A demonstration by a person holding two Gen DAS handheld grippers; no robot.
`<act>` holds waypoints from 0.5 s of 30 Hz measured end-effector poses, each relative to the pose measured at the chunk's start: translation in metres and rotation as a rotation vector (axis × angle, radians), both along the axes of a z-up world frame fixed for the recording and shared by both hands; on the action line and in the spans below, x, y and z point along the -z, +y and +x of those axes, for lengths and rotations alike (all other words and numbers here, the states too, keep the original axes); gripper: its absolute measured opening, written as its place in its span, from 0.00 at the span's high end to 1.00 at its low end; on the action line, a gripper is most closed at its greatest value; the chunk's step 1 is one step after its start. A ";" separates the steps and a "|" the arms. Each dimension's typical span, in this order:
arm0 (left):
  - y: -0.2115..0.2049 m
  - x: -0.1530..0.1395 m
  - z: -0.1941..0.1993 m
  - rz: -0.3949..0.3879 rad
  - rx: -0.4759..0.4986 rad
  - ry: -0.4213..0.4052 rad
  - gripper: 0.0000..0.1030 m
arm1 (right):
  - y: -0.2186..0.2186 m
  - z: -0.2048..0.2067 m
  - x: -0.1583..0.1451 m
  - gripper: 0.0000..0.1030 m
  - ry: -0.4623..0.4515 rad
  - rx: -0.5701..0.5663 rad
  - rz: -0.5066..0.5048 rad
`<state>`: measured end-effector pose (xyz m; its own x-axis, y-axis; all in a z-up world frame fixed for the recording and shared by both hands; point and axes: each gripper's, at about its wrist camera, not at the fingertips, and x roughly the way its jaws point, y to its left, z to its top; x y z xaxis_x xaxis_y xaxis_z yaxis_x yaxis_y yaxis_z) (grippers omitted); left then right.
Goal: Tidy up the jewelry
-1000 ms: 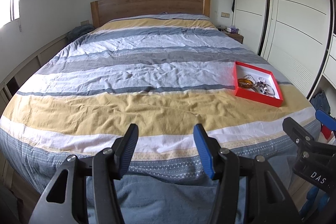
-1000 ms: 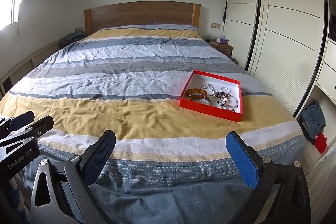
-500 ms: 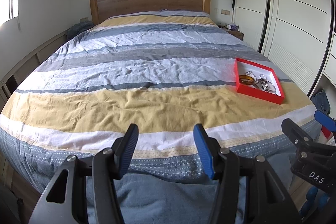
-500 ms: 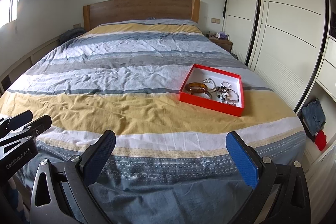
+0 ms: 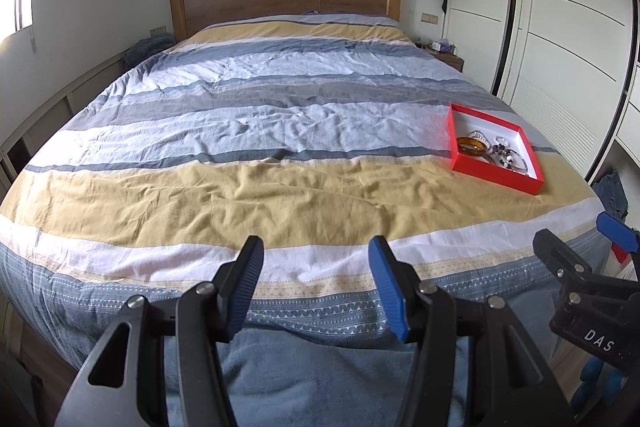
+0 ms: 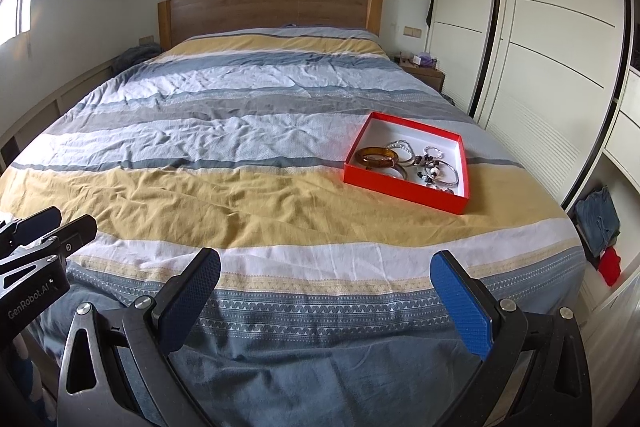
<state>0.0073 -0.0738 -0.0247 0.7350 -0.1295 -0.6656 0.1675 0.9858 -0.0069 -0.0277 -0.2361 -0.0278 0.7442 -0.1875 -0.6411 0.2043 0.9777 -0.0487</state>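
Both grippers are empty and held at the foot of the bed, well apart from the work. Left gripper (image 5: 316, 259): jaws spread, nothing between them. Right gripper (image 6: 326, 275): jaws spread wider, likewise empty. The red tray (image 6: 404, 189) rests on the striped duvet (image 6: 224, 155) toward the bed's right side, nearer the right gripper. It holds an amber bangle (image 6: 377, 156), silver bangles (image 6: 443, 174) and a beaded strand (image 6: 402, 146), lying touching and partly overlapped.

Likely faults from this position:
- Tangled pieces: closing on one bangle may lift a neighbour with it.
- Soft support: pressing down on the tray rim may tilt it into the duvet and spill the contents.
- Smooth, round bangles may slip from the pads if pinched off-centre.
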 end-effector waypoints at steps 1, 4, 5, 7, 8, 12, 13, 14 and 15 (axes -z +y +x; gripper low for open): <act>0.000 0.000 0.000 0.000 0.001 0.001 0.49 | 0.000 0.000 0.000 0.00 0.001 0.000 0.000; -0.001 0.002 0.001 -0.001 0.003 0.005 0.49 | 0.000 0.001 0.001 0.00 0.006 0.001 0.000; -0.001 0.002 0.002 0.000 0.003 0.006 0.49 | 0.000 0.002 0.002 0.00 0.008 0.001 0.000; -0.001 0.003 0.003 0.000 0.004 0.010 0.49 | 0.000 0.003 0.003 0.00 0.012 0.000 -0.001; -0.001 0.004 0.003 0.000 0.004 0.011 0.49 | 0.000 0.003 0.003 0.00 0.014 0.000 -0.001; -0.001 0.006 0.004 -0.001 0.003 0.016 0.49 | 0.001 0.003 0.004 0.00 0.017 0.001 -0.002; -0.001 0.007 0.005 -0.001 0.003 0.018 0.49 | 0.001 0.004 0.005 0.00 0.018 0.001 -0.002; -0.001 0.007 0.005 -0.002 0.003 0.020 0.49 | 0.001 0.004 0.005 0.00 0.019 0.001 -0.002; -0.001 0.008 0.006 -0.003 0.003 0.021 0.49 | 0.001 0.004 0.006 0.00 0.020 0.001 -0.003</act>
<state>0.0131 -0.0746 -0.0323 0.7201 -0.1339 -0.6809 0.1705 0.9853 -0.0135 -0.0237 -0.2353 -0.0333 0.7309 -0.1900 -0.6555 0.2043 0.9773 -0.0556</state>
